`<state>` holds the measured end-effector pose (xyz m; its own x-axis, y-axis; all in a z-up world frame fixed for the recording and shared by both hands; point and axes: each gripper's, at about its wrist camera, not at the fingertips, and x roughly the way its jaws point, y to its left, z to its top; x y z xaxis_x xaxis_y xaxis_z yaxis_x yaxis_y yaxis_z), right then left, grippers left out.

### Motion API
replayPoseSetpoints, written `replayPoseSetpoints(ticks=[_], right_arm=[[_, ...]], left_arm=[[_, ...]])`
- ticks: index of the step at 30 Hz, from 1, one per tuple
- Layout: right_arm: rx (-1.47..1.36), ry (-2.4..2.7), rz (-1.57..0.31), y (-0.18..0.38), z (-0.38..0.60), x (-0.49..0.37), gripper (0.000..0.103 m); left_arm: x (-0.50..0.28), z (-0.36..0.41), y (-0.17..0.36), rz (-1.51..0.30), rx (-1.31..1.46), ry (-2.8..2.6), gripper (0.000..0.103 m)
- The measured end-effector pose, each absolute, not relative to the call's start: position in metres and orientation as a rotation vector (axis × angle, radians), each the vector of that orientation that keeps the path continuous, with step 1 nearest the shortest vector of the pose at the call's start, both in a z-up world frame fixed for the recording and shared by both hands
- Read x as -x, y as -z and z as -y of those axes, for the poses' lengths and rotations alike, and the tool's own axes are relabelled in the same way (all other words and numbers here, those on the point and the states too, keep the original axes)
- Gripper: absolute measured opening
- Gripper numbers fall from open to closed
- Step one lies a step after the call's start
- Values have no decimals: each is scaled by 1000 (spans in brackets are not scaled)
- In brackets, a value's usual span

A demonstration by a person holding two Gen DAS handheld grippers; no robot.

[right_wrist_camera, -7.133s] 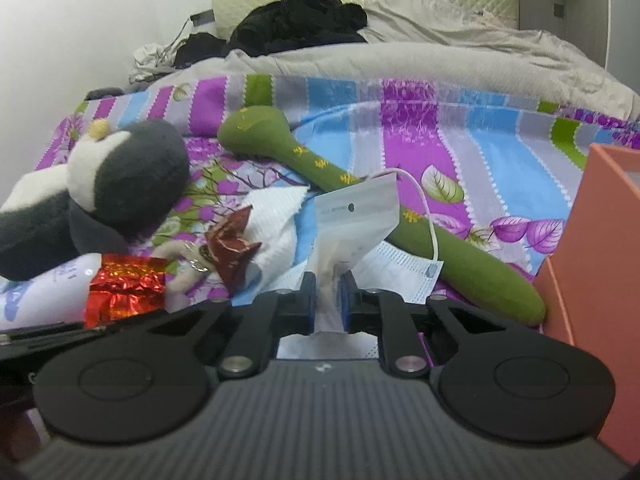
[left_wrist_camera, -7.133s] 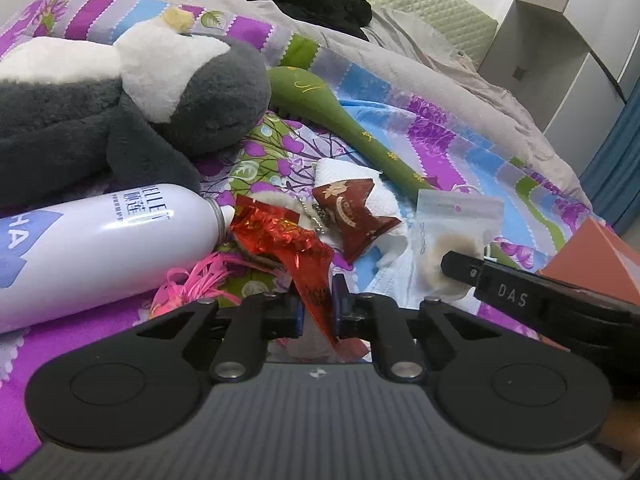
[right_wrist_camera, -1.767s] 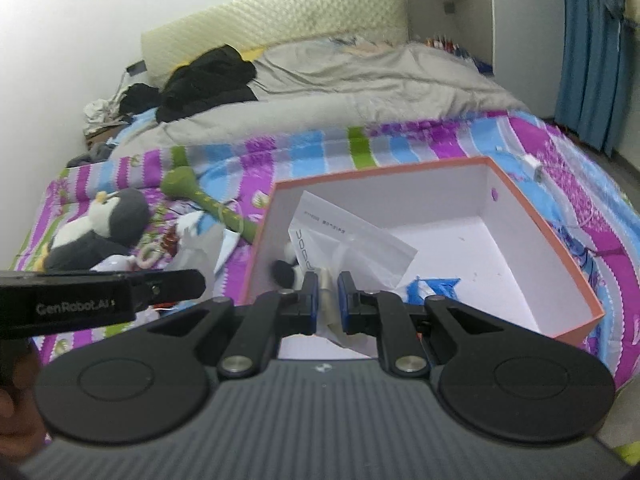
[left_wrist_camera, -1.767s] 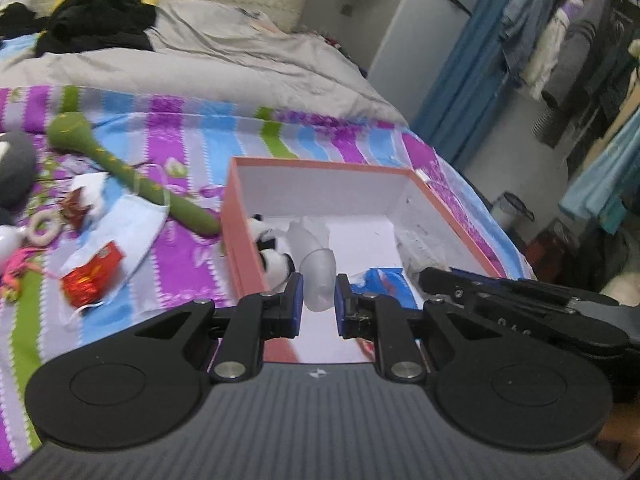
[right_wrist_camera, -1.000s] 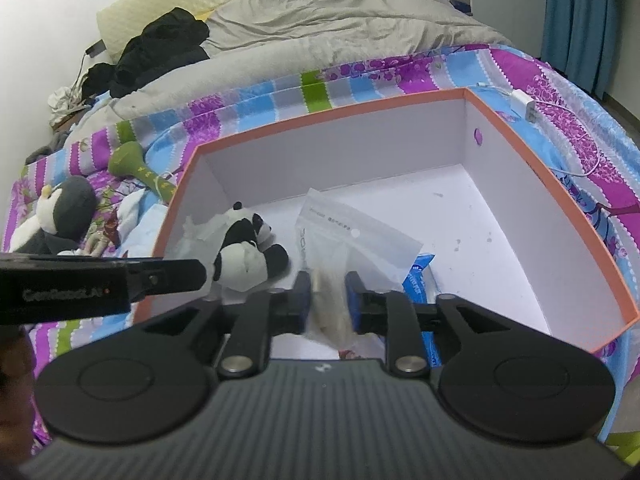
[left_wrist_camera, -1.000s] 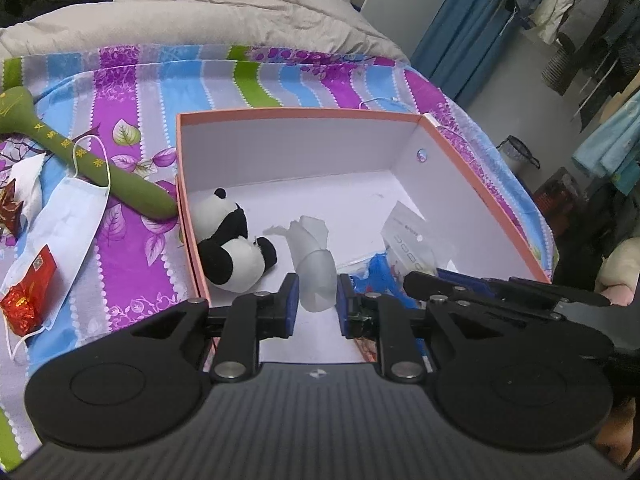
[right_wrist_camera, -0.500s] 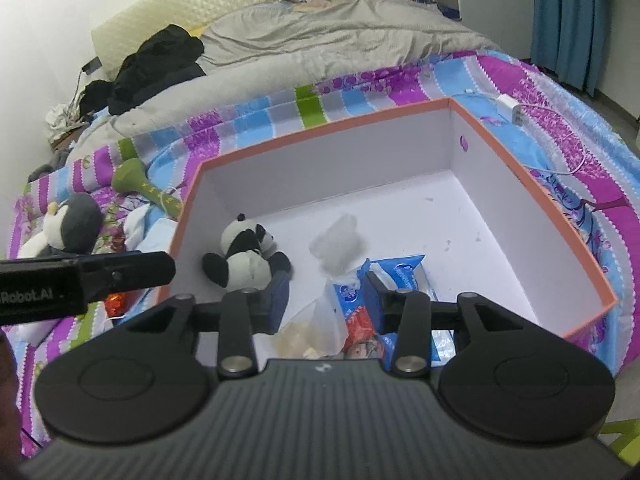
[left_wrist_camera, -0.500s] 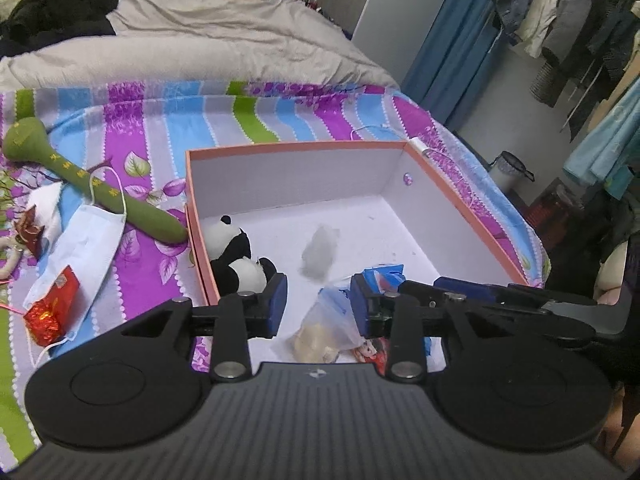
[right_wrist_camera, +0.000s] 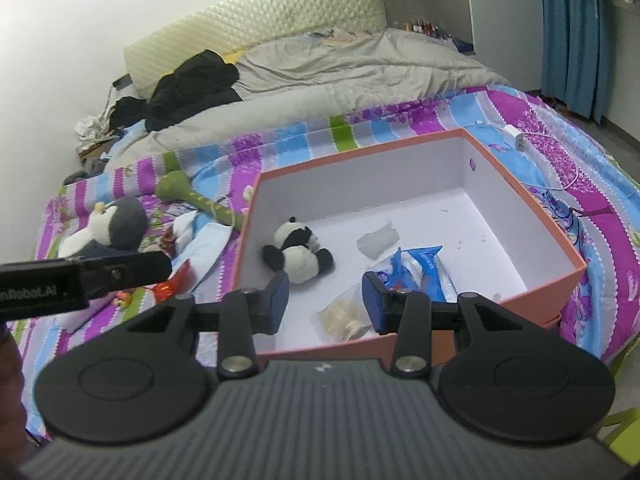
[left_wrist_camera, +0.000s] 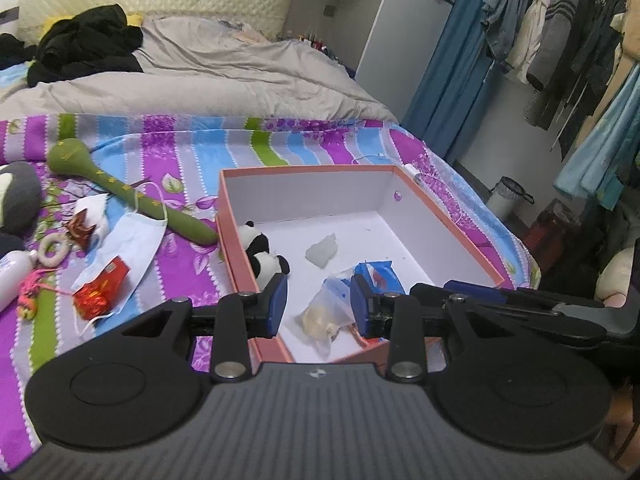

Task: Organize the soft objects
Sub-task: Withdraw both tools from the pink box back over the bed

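Left tool (left_wrist_camera: 318, 304) and right tool (right_wrist_camera: 324, 302), each with its blue-padded jaws spread wide and gripping nothing, poised above the near edge of an open box (left_wrist_camera: 472, 248) that sits on a bed. The box is rectangular and shallow, with salmon-orange outer walls and a smooth white interior. On its floor, directly between and just beyond the spread jaws of both tools, lies a crinkled clear plastic bag (right_wrist_camera: 346, 318) holding pale beige pieces; it touches neither tool. Beside it, toward the right jaw, lies a glossy blue packet (right_wrist_camera: 420, 268), partly overlapped by the bag. Farther in lies a small translucent, frosted lump (left_wrist_camera: 322, 252), apart from the others. Against the left wall of the box rests a fuzzy black-and-white plush panda (right_wrist_camera: 296, 254), lying on its side. Outside the box, on the purple, blue and green striped bedspread (left_wrist_camera: 120, 140), lie a long green club-shaped plush (left_wrist_camera: 120, 188) with yellow marks, whose narrow end reaches the box's left wall, a pale blue pleated face mask (left_wrist_camera: 132, 244), a shiny red foil wrapper (left_wrist_camera: 100, 288) resting on the mask, and, in the right wrist view, a grey-and-white plush penguin (right_wrist_camera: 112, 224). A rumpled grey duvet (left_wrist_camera: 200, 76) and dark clothing (left_wrist_camera: 84, 50) lie nearer the quilted headboard.
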<state>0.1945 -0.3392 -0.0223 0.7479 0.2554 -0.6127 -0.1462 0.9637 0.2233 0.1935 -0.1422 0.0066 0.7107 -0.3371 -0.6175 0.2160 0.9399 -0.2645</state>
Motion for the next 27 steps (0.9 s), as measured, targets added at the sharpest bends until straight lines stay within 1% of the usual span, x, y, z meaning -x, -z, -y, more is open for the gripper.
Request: replayPoseSetpoints(ticks=[11, 19, 27], right_arm=[[-141, -269, -639, 9, 314, -130, 44], [-119, -303, -624, 15, 287, -91, 44], [-111, -314, -586, 19, 268, -63, 44]], left_arm=[[-114, 111, -21, -658, 186, 275, 40], [-58, 87, -21, -639, 204, 229, 40], [-25, 64, -16, -621, 210, 200, 40]])
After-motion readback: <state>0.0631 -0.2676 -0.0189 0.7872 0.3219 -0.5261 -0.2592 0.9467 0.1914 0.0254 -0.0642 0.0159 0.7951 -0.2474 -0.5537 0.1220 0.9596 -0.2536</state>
